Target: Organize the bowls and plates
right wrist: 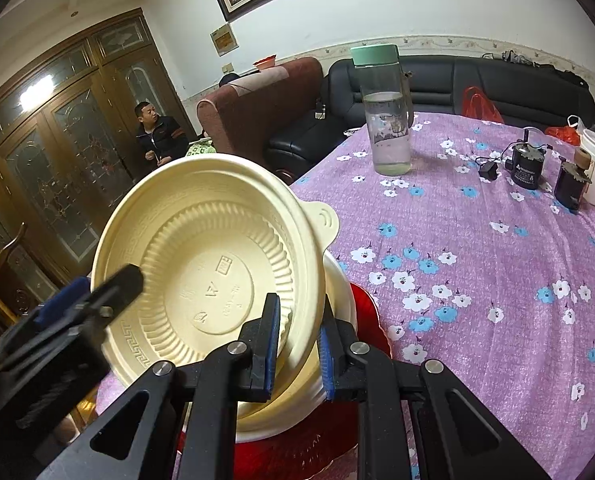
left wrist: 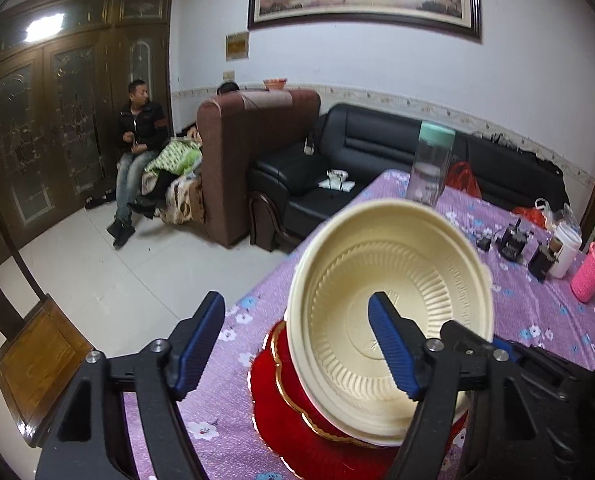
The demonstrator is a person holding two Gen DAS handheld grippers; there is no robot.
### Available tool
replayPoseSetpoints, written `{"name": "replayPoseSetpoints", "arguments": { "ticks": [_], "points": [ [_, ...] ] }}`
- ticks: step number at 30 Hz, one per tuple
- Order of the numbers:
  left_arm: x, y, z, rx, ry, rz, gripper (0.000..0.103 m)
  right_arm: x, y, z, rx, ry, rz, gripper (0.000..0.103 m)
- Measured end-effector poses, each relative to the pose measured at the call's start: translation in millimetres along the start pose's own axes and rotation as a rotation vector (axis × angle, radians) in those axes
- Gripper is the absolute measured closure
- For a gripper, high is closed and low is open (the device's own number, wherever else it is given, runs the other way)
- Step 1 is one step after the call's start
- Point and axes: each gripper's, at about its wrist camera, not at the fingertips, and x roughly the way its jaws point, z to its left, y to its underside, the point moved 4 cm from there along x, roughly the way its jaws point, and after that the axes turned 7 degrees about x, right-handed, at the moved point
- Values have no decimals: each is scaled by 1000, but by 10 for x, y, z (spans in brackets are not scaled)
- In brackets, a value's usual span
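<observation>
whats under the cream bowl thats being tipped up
Under the tilted cream bowl sits a second cream bowl, and below that a red plate with a gold rim, on the purple floral tablecloth. The bowls hide the plate's centre.

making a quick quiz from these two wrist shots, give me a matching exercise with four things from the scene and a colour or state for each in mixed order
Things:
1. cream bowl
2. water bottle
3. plate
4. left claw

Colour or state:
A. red with a gold rim
B. open, one finger inside the bowl
C. tilted, rim pinched by the right claw
D. upright on the tablecloth, green lid

Pairs: 1-C, 2-D, 3-A, 4-B
</observation>
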Motion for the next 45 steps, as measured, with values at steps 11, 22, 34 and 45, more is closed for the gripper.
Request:
{"name": "replayPoseSetpoints", "arguments": {
  "ticks": [11, 22, 34, 45],
  "points": [
    [-299, -40, 74, -14, -22, -76, 18, -59, 4, 54, -6, 11, -51, 70],
    [-351, 3, 101, -24, -23, -59, 18, -306, -16, 36, -19, 40, -138, 41],
    [-514, 219, -180, 23, -3, -54, 13, -732, 284, -265, 25, 48, -192, 28],
    [-621, 638, -740, 116, 45, -21, 13, -975, 629, -844, 149, 112, -193, 27]
  ]
}}
